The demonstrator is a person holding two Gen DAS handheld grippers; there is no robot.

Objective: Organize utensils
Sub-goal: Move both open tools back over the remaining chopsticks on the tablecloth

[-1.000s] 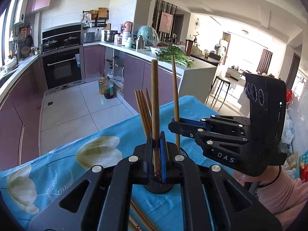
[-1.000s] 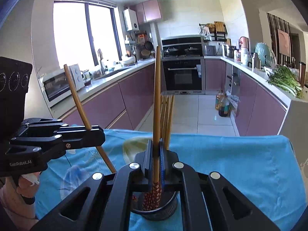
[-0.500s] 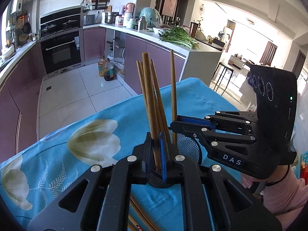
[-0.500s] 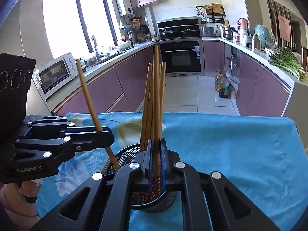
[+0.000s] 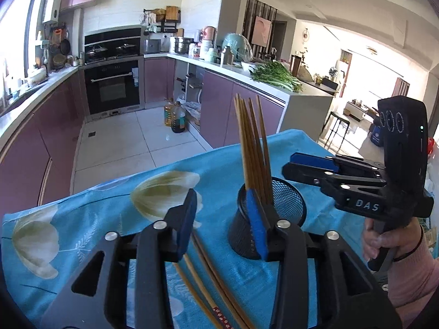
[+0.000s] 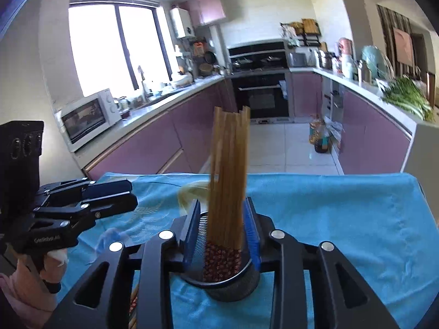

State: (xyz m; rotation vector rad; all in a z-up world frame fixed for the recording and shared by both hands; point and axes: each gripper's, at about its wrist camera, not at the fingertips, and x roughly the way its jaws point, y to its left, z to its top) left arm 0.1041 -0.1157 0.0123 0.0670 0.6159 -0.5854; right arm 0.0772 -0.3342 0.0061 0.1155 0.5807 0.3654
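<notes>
Wooden chopsticks (image 5: 253,148) mostly stand in the cup (image 5: 270,213), a few loose ones (image 5: 208,282) remain on the cloth (image 5: 90,219), left gripper (image 5: 223,223) and right gripper (image 6: 222,233) both spread wide, holding nothing.

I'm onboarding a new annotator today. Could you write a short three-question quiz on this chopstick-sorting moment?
1. True or false: the left tongs are clamped on a chopstick.
2. Where do the upright chopsticks stand? A) in the black mesh cup B) flat on the blue tablecloth C) on the kitchen counter
3. Fill in: the loose chopsticks lying on the cloth sit below the ___ tongs.

Key
1. False: both the left and the right tongs are open and hold nothing.
2. A
3. left
</notes>
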